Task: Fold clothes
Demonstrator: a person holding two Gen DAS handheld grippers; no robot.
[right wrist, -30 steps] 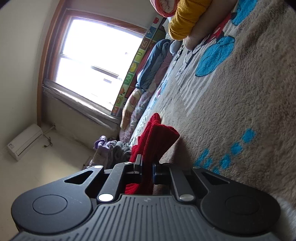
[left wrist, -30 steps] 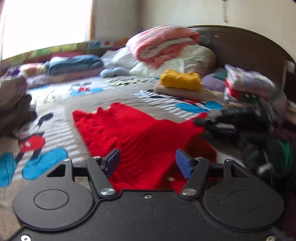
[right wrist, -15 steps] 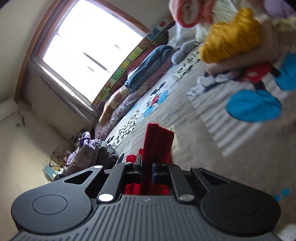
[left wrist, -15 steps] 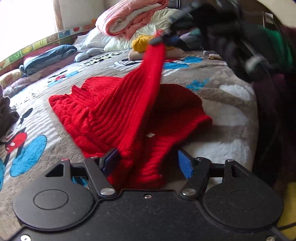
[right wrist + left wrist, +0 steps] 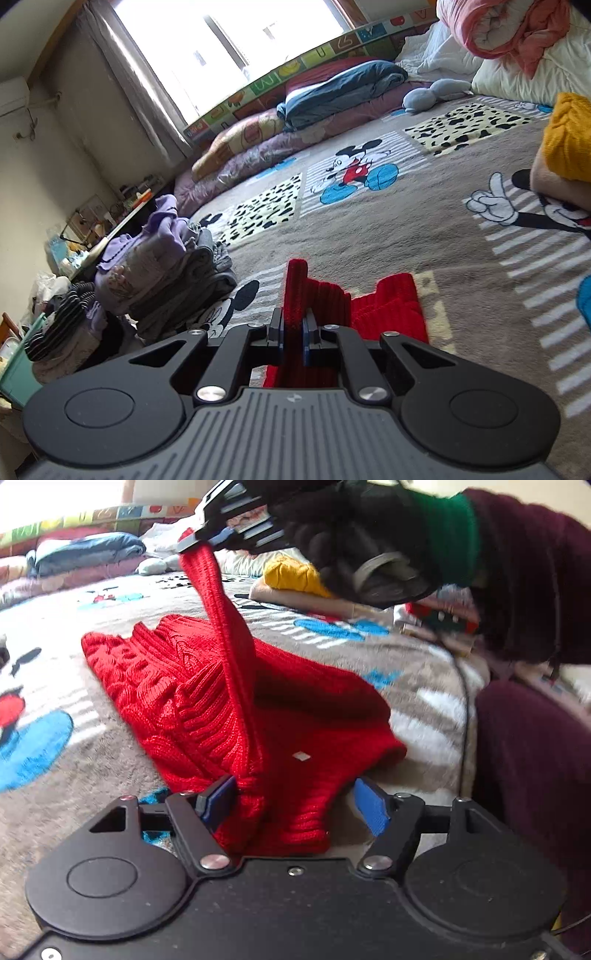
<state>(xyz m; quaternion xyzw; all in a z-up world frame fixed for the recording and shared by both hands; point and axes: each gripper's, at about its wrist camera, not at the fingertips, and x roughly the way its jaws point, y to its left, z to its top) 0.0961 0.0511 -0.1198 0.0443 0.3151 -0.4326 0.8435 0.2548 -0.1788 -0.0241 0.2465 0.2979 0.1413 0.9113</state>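
Observation:
A red ribbed knit sweater lies on the grey cartoon-print bed cover. My right gripper is shut on a strip of the red sweater and holds it up above the bed; it also shows in the left wrist view, held by a black-gloved hand. The lifted strip stretches down to the sweater's near hem. My left gripper is open, its blue pads on either side of that near hem, the left pad touching the fabric.
Folded yellow and beige clothes lie behind the sweater. A heap of purple and grey clothes sits at the bed's left edge. Pillows and rolled bedding are at the head. The person's maroon sleeve is at right.
My right gripper has lifted the sweater's strip higher and swung toward the bed's middle. My left gripper has moved in on the near hem and stays open.

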